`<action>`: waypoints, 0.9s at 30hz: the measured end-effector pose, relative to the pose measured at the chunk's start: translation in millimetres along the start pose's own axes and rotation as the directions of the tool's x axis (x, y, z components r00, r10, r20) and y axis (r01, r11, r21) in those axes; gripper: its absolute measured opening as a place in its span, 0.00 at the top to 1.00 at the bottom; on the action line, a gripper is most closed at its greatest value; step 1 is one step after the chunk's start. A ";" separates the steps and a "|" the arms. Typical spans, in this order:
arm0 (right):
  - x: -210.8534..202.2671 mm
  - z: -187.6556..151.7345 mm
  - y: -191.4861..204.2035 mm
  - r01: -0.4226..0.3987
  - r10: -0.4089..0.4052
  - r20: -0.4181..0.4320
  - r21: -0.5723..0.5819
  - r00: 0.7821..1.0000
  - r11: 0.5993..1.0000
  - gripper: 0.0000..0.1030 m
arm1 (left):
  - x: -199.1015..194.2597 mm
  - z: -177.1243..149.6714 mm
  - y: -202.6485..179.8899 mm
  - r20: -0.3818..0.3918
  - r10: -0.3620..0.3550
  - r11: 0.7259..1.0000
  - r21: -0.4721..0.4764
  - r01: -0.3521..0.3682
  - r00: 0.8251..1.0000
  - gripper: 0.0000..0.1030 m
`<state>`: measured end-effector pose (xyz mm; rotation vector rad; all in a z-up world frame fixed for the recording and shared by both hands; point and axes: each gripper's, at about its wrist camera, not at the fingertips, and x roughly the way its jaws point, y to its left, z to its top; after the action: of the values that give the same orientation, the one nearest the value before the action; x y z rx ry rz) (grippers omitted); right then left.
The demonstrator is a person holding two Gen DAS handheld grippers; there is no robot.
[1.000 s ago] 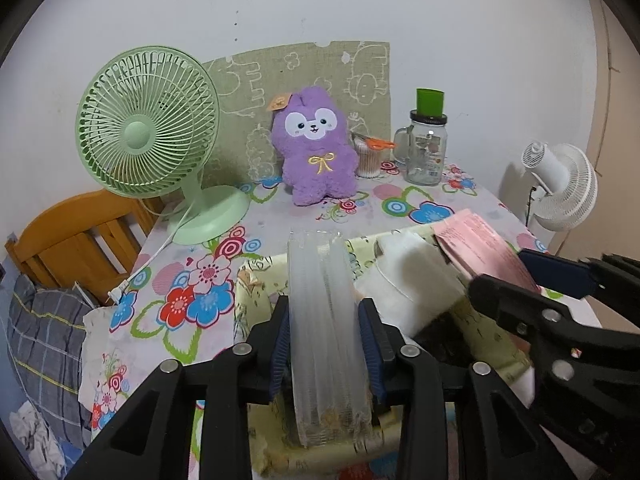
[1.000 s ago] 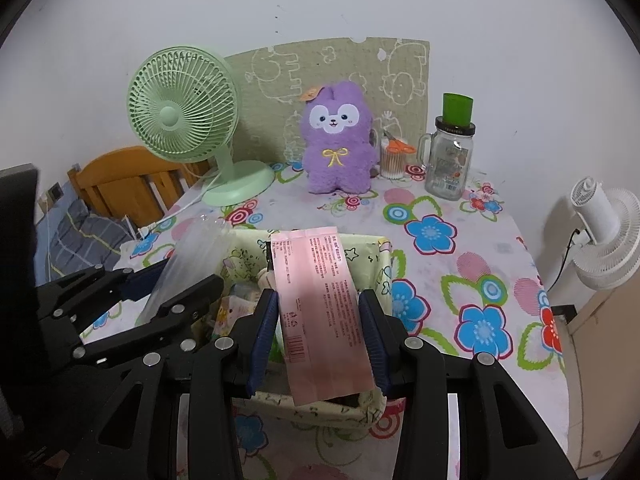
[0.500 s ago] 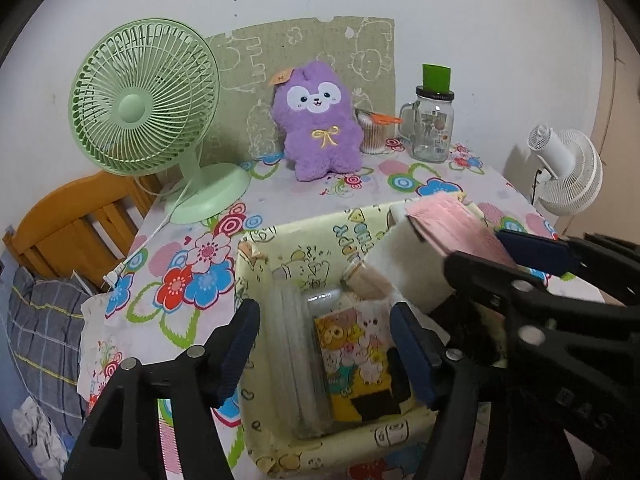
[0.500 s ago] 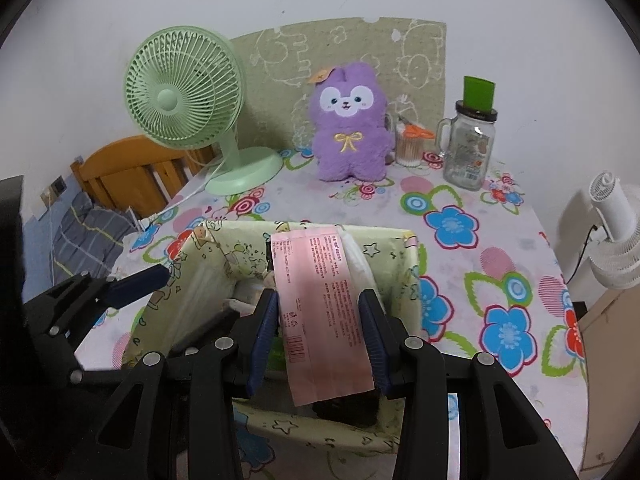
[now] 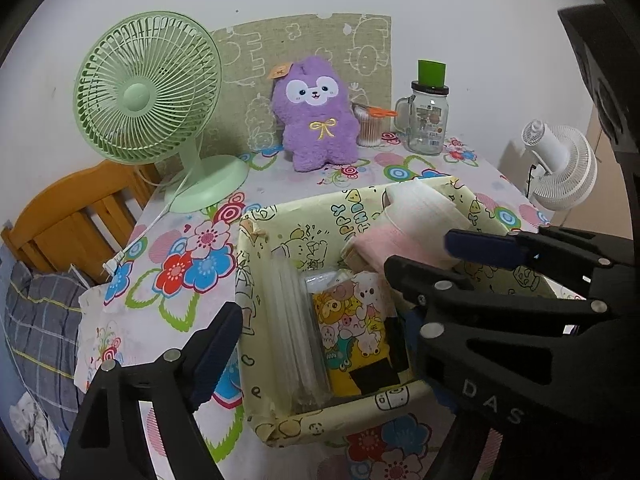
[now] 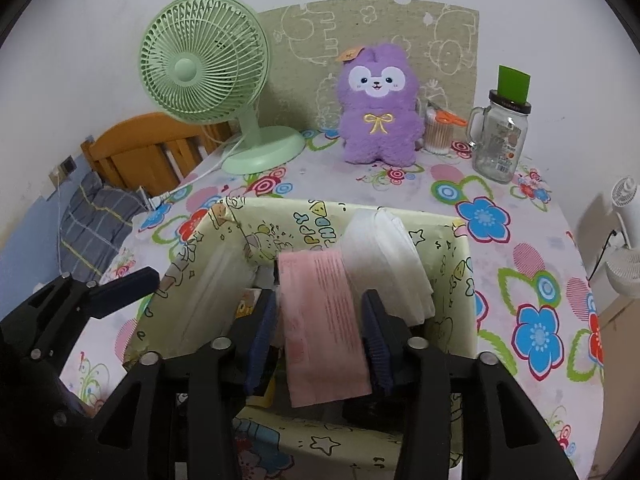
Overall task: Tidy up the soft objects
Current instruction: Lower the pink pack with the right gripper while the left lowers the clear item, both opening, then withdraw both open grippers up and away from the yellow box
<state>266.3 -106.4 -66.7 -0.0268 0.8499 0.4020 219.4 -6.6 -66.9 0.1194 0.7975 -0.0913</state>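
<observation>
Right wrist | right gripper [image 6: 320, 332] tilted down, jaws opening around pink packet [image 6: 320, 320] | left gripper [image 5: 316, 344] jaws opening, empty

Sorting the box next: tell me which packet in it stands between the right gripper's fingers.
The pink packet. It stands upright between the opening right gripper; the white packet leans beside it, and the clear packet lies along the box's far side.

The room light is soft and even. The round green plastic fan [image 5: 148, 92] throws a faint shadow behind it. Edges bend, and corners go black.
</observation>
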 end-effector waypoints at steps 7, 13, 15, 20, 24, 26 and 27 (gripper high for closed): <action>-9.7 -4.4 -3.1 0.022 -0.022 0.014 0.013 1.000 1.000 0.30 | -7.0 -3.5 -0.6 0.005 -0.017 1.000 -0.011 0.017 1.000 0.13; -22.9 -10.7 -3.1 0.034 -0.034 0.021 0.023 0.999 0.999 0.29 | -18.3 -8.6 -3.7 0.019 -0.027 0.999 -0.021 0.027 0.999 0.09; -28.1 -13.4 -3.4 0.039 -0.039 0.025 0.028 0.999 0.999 0.28 | -22.6 -10.3 -5.2 0.025 -0.028 0.999 -0.019 0.028 0.999 0.08; -41.9 -20.1 -3.2 0.062 -0.063 0.037 0.033 0.997 0.998 0.26 | -33.3 -15.2 -9.7 0.038 -0.028 0.999 -0.020 0.029 0.999 0.07; -53.4 -25.8 -1.5 0.092 -0.093 0.050 0.027 0.994 0.995 0.25 | -41.1 -20.7 -12.0 0.044 -0.024 0.999 -0.030 0.025 0.999 0.06; -58.2 -28.9 -1.4 0.095 -0.097 0.052 0.029 0.994 0.995 0.25 | -43.9 -23.0 -12.1 0.047 -0.025 0.999 -0.037 0.026 0.999 0.06; -60.9 -30.6 -1.3 0.097 -0.099 0.054 0.031 0.994 0.995 0.25 | -45.9 -24.4 -12.3 0.049 -0.025 0.999 -0.040 0.027 0.999 0.06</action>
<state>208.6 -133.6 -42.4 -0.0312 0.7964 0.2972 168.7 -13.6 -51.7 0.0685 0.7525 -0.1023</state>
